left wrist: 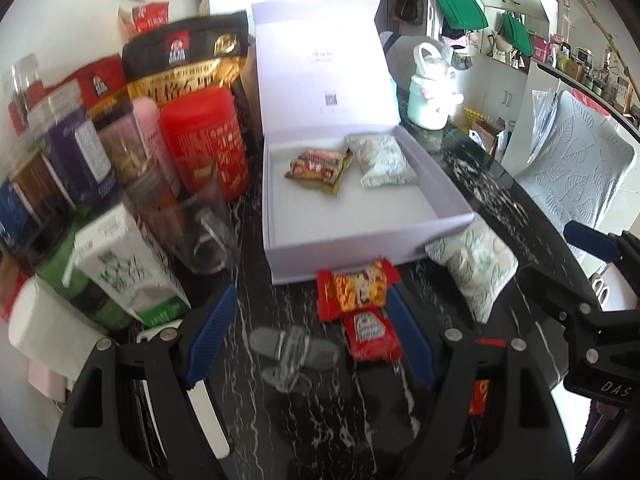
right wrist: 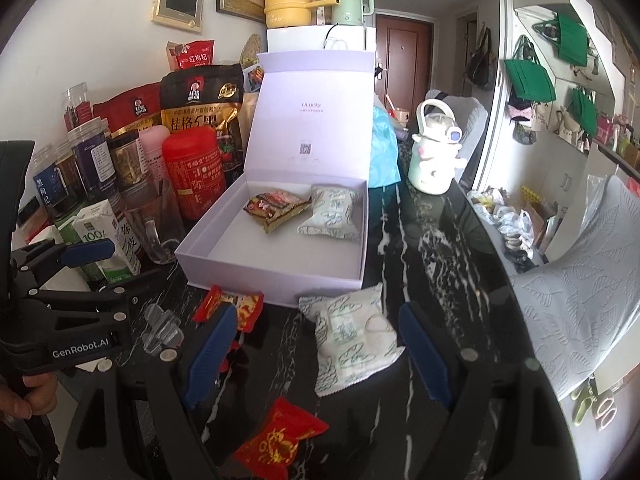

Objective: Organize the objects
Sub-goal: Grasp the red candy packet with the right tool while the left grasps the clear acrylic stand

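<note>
An open lavender box (left wrist: 360,256) stands mid-table with its lid up. It holds a brown-yellow snack packet (left wrist: 320,170) and a white-green packet (left wrist: 380,156). In front of it lie a red-yellow packet (left wrist: 356,288), a small red packet (left wrist: 372,336) and another white-green packet (left wrist: 476,268). My left gripper (left wrist: 310,296) is open above a clear plastic piece (left wrist: 292,354), with the red packets just inside its right finger. My right gripper (right wrist: 316,314) is open around the white-green packet (right wrist: 352,340), pads apart from it. A red packet (right wrist: 280,436) lies nearer the camera.
Jars, oat bags, a red canister (left wrist: 204,140), a milk carton (left wrist: 124,264) and a glass (left wrist: 192,232) crowd the table's left. A mint bottle (right wrist: 434,160) stands right of the box. A chair with a leaf-patterned cover (right wrist: 580,292) sits past the table's right edge.
</note>
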Demonstrator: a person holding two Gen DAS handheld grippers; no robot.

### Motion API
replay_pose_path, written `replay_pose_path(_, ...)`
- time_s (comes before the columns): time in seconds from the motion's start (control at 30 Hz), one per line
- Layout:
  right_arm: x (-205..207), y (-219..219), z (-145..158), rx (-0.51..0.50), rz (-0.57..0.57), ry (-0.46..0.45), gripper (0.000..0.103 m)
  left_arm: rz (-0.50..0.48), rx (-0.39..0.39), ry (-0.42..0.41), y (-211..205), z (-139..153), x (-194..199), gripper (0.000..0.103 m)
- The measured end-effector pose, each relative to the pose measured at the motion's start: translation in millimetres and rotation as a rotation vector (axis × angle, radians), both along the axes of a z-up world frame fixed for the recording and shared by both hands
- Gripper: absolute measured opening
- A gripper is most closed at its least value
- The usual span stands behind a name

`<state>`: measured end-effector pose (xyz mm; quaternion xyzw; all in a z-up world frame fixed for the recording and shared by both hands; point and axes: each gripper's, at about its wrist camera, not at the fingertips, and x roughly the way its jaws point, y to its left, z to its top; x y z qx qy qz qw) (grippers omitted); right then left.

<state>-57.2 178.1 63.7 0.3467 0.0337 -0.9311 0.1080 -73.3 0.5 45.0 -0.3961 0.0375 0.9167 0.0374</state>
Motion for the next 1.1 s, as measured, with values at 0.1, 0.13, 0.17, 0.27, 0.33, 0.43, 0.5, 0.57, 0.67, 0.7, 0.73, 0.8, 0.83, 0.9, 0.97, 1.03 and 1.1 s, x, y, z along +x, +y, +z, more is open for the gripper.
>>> replay_pose_path(0.1,6.0,-2.0,-13.3,-0.013,-0.006,-0.029,0.084,0.005,0.006,-0.015,-4.8,-9.5,6.2,0.076)
replay_pose_path(0.13,7.1,-2.9,-16.6,-0.015,-0.011,-0.037,0.084,0.010,0.012,-0.019,-7.0,-12.3,8.6,0.076)
replay_pose_path(0.17,8.5,-3.6,-20.8,-0.017,-0.019,-0.045,0.084,0.014,0.019,-0.021,-9.3,-15.4,11.3,0.076)
replay_pose_path(0.27,12.1,-7.8,-33.5,-0.019,-0.021,-0.079,0.084,0.017,0.034,-0.039,-15.0,-25.6,16.8,0.076)
replay_pose_path(0.33,15.3,-10.1,-40.5,-0.016,-0.018,-0.092,0.084,0.017,0.033,-0.044,-18.1,-30.7,19.4,0.076)
replay_pose_path(0.43,21.4,-17.1,-50.1,-0.003,-0.015,-0.103,0.084,0.020,0.028,-0.042,-22.3,-37.6,24.6,0.076)
replay_pose_path(0.5,24.3,-19.8,-54.8,-0.002,-0.012,-0.112,0.084,0.020,0.030,-0.050,-25.3,-42.4,26.3,0.076)
replay_pose_path(0.57,27.8,-22.9,-60.3,0.000,-0.009,-0.120,0.084,0.021,0.037,-0.064,-28.4,-48.2,27.6,0.076)
replay_pose_path(0.67,31.3,-25.1,-67.5,-0.003,-0.013,-0.135,0.084,0.015,0.046,-0.079,-30.7,-55.9,29.4,0.076)
replay_pose_path(0.7,32.7,-25.6,-70.3,-0.005,-0.017,-0.139,0.084,0.013,0.048,-0.083,-31.2,-58.4,29.8,0.076)
replay_pose_path(0.73,34.3,-26.3,-73.0,-0.006,-0.021,-0.140,0.084,0.013,0.050,-0.087,-31.6,-60.7,30.6,0.076)
replay_pose_path(0.8,36.7,-27.7,-76.9,-0.004,-0.026,-0.142,0.084,0.007,0.054,-0.094,-31.9,-65.2,31.5,0.076)
replay_pose_path(0.83,38.4,-27.9,-78.8,-0.003,-0.032,-0.140,0.084,0.007,0.052,-0.098,-31.9,-67.5,31.5,0.076)
replay_pose_path(0.9,41.7,-28.1,-82.9,0.000,-0.048,-0.137,0.084,0.003,0.045,-0.110,-32.5,-73.0,29.3,0.076)
replay_pose_path(0.97,45.0,-26.6,-87.6,-0.014,-0.069,-0.134,0.084,0.002,0.037,-0.134,-34.3,-80.6,25.0,0.076)
replay_pose_path(1.03,47.6,-21.0,-93.0,-0.044,-0.116,-0.138,0.084,0.011,0.047,-0.151,-38.5,-86.3,21.0,0.076)
replay_pose_path(1.1,48.1,-17.0,-100.4,-0.065,-0.145,-0.162,0.084,0.014,0.071,-0.161,-42.9,-90.0,18.0,0.076)
